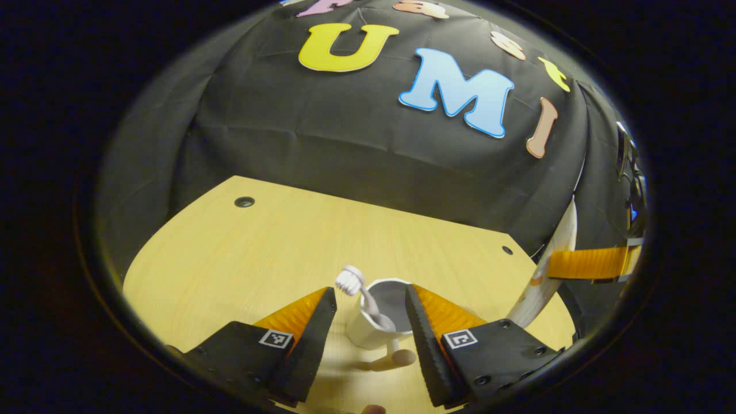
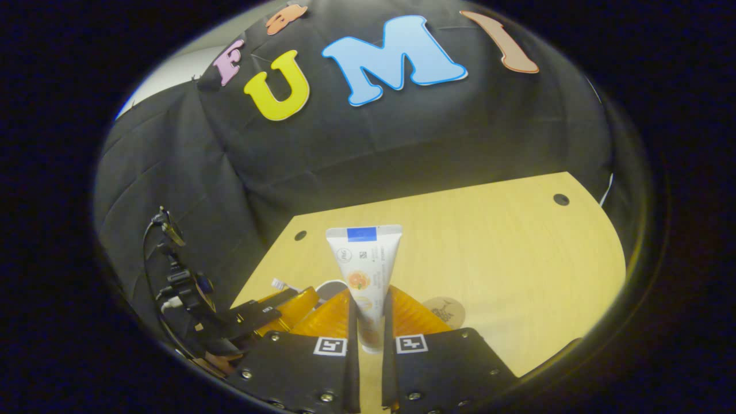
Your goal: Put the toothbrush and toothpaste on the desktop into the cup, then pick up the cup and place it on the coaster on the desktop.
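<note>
One toothpaste [image 2: 366, 276] tube stands upright, pinched in the right gripper [image 2: 368, 322]. The cup [image 1: 382, 313], toothbrush [image 1: 359, 290] already inside, sits at its ten o'clock between the spread left gripper [image 1: 368, 328] fingers.

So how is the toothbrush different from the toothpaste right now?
The toothbrush already stands in the cup, bristles up and leaning; the toothpaste is not in it yet. The right tongs are shut on the toothpaste, while the left tongs are open around the cup and no tongs hold the toothbrush. The toothbrush is thin; the toothpaste is a wide flat tube. Both are mostly white.
</note>
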